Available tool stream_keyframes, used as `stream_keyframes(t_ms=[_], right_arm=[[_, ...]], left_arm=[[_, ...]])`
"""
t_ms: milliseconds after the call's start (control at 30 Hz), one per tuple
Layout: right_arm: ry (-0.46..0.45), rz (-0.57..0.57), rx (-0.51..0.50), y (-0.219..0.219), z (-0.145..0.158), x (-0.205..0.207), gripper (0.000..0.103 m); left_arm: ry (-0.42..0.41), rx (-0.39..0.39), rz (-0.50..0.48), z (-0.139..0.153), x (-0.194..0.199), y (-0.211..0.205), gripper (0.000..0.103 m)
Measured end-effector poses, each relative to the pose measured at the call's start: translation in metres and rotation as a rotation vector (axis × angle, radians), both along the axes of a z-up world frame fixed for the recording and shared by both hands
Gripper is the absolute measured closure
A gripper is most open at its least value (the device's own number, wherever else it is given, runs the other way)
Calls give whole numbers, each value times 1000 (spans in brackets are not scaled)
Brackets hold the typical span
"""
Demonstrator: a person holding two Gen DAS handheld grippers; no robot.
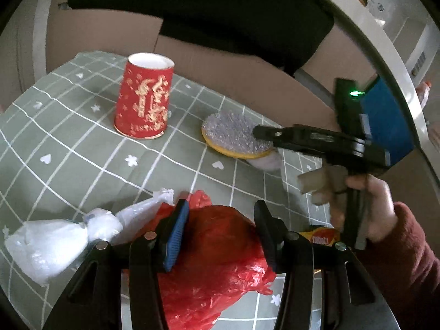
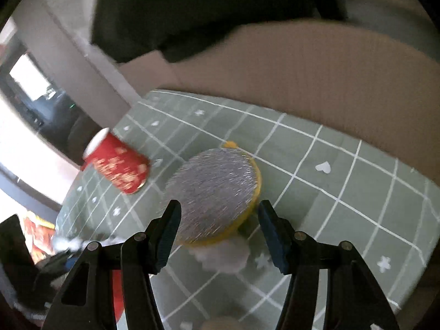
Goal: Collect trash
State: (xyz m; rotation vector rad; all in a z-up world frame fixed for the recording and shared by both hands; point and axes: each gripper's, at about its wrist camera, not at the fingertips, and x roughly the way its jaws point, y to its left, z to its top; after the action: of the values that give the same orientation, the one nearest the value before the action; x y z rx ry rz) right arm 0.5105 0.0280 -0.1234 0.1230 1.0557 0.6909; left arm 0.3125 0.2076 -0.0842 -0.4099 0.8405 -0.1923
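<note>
Crinkled glossy red plastic bag [image 1: 220, 250] seen beside translucent white plastic bag [image 1: 55, 242]; printed paper cup [image 1: 144, 96], glittery yellow-rimmed scrub pad [image 2: 217, 195] set on matt checked tablecloth [image 1: 82, 165]; cardboard [image 1: 247, 68] behind.

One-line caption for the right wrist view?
Open right tool closing in on a round yellow-rimmed scouring pad on the green checked tablecloth, red paper cup standing beyond.
</note>
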Motion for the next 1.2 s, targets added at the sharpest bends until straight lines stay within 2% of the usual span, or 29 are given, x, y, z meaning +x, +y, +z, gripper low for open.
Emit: stream_keyframes(t_ms=[100,167,200,233,333,533,633,700,833,967,1100,1200], right_arm=[[51,-13,32,2,-13,9,53],[58,-8,86,1,-14,9,77],[54,3,103,0,-12,6,80],[35,18,111,0,-8,2,85],[-54,59,128,-5,15,-18,89],[-190,75,159,-33,64,-67,90],[-261,54,136,-52,78,-91,90],[-307,25,96,-63,83,-103,90],[-330,-8,50,-82,78,-118,90],[-340,-9,2,-86,68,-127,90],[-323,6,-18,-85,56,-130,91],[-314,15,-20,-85,50,-132,90]], left_arm=[[-43,17,31,4,-7,2,53],[-65,25,57,7,-12,6,53],[-76,25,72,9,-14,8,53],[-87,25,84,11,-16,9,53],[-120,34,121,19,-21,15,53],[-150,56,184,34,-15,20,52],[-184,123,238,46,1,21,49],[-185,195,264,51,16,20,40],[-140,288,281,50,53,22,37],[-104,297,290,45,83,29,37],[-35,301,286,33,110,35,37],[-14,255,312,27,115,41,37]])
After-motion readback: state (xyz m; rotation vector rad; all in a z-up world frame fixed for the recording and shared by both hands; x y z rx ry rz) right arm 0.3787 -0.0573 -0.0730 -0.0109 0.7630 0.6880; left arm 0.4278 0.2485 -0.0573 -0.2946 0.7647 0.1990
